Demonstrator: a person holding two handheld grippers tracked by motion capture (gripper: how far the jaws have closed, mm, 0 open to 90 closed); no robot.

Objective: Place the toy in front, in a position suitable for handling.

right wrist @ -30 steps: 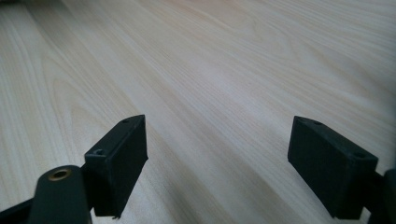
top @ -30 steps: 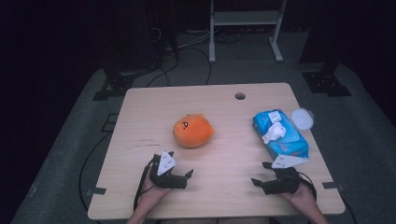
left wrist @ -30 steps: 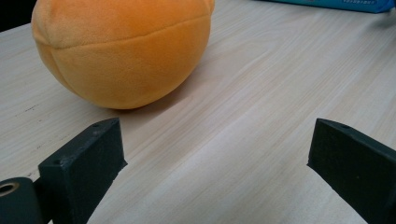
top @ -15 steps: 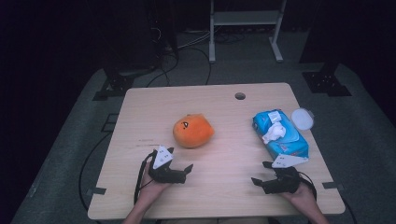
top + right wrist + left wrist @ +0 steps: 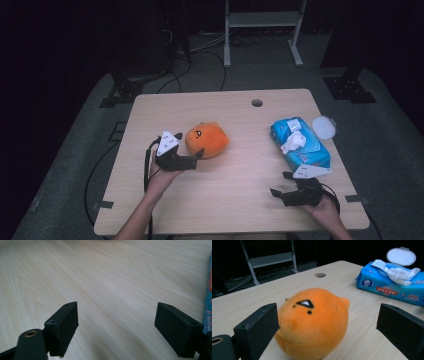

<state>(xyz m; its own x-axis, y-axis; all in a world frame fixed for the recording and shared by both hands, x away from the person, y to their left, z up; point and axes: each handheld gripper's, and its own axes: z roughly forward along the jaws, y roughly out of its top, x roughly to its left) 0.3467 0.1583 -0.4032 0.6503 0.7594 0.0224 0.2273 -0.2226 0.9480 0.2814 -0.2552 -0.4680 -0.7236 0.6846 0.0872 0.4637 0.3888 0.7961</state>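
Left claw [image 5: 196,156] spread wide, jaws flanking orange plush toy [image 5: 207,140] near tabletop [image 5: 240,200] centre; in left gripper view one jaw just beside plush flank, other jaw apart. Plush upright, face stitching up top. Right claw [image 5: 276,192] spread, holding nothing, low over bare wood just beside blue wet-wipes pack [image 5: 300,142], lid flipped open, wipe sticking out.

Light fell from above onto the table [image 5: 220,200], leaving the floor and the upper part of the frame nearly black. The high view was soft and grainy. In the left gripper view the plush toy [image 5: 312,322] looked slightly blurred, with dim shadow beneath it.
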